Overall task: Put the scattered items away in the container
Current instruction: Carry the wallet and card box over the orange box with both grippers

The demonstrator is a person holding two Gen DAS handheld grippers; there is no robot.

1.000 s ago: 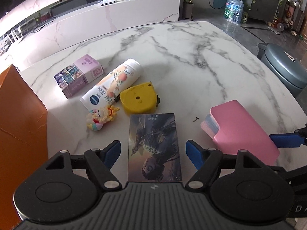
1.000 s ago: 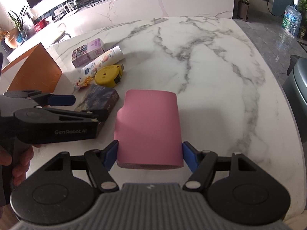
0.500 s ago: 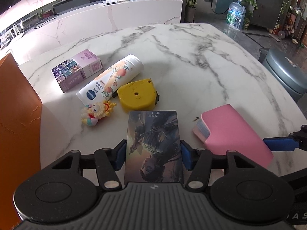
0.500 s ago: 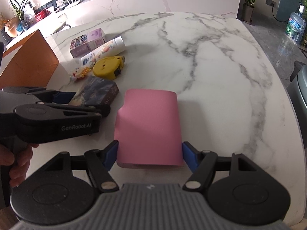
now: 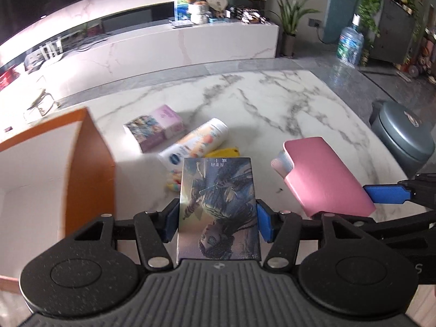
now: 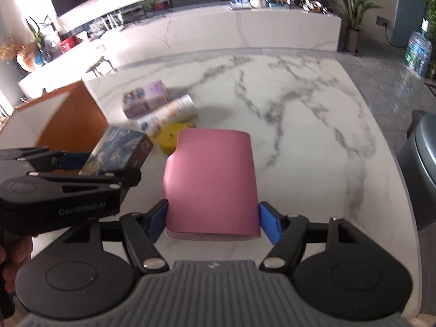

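Note:
My left gripper (image 5: 218,226) is shut on a dark illustrated box (image 5: 218,209) and holds it above the marble table; the right wrist view shows that box (image 6: 120,150) from the side. My right gripper (image 6: 212,219) is shut on a pink case (image 6: 211,179), also off the table, seen to the right in the left wrist view as the pink case (image 5: 324,177). The open orange container (image 5: 90,169) with white inner walls stands at the left. On the table lie a purple picture box (image 5: 155,128), a white bottle (image 5: 196,141), a yellow tape measure (image 5: 223,152) and a small toy (image 5: 173,182), partly hidden.
The marble table (image 5: 286,103) stretches far and right of the items. A grey round bin (image 5: 403,136) stands off the table's right edge. A long white counter (image 5: 163,46) with clutter runs behind. A person's hand (image 6: 11,259) grips the left tool.
The left gripper closed on the dark illustrated box, then lifted it off the table. The right gripper rose too with the pink case. Both views now show the orange container's open top.

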